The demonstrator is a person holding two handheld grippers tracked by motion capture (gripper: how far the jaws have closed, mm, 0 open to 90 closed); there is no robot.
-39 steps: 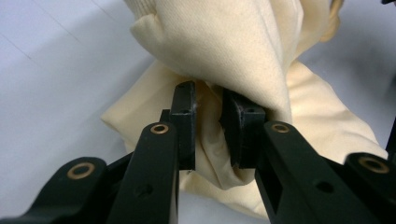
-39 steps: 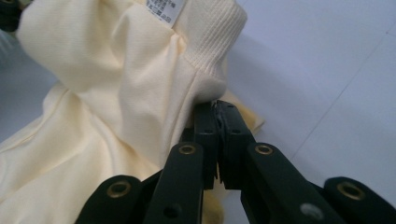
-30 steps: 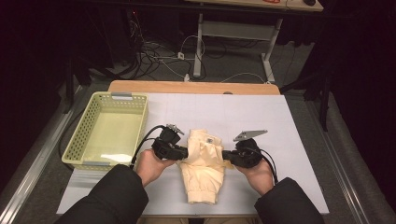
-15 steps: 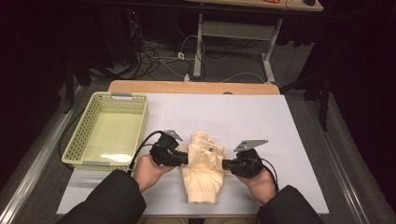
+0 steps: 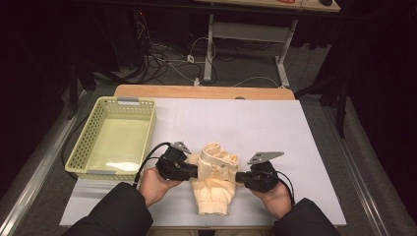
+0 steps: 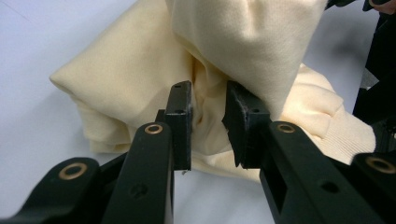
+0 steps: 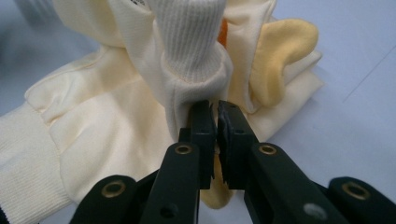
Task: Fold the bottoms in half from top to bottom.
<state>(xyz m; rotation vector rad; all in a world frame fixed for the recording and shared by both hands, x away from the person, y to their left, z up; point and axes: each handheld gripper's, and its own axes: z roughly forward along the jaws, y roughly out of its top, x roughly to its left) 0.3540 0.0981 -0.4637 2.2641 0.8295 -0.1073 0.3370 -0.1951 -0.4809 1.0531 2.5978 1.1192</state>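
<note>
**Folding a cream sweatshirt, mid-fold**

Table (image 5: 305, 147): cream sweatshirt (image 5: 214, 182) bunched near the front edge, basket (image 5: 115, 140) to its left. Right gripper (image 7: 212, 116) is clamped tight on a cuffed fold. Left gripper (image 6: 208, 109) stands partly parted, cloth between its jaws, apparently not pinched. Next: left likely needs a fresh grip.

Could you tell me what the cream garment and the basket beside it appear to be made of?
The cream garment looks like soft matte knit cloth, probably cotton fleece: it folds and bunches loosely, and its cuff shows fine ribbing. The basket looks like pale yellow-green moulded plastic, judging by its stiff walls pierced with a regular lattice and its slight sheen; the exact plastic cannot be told.
</note>
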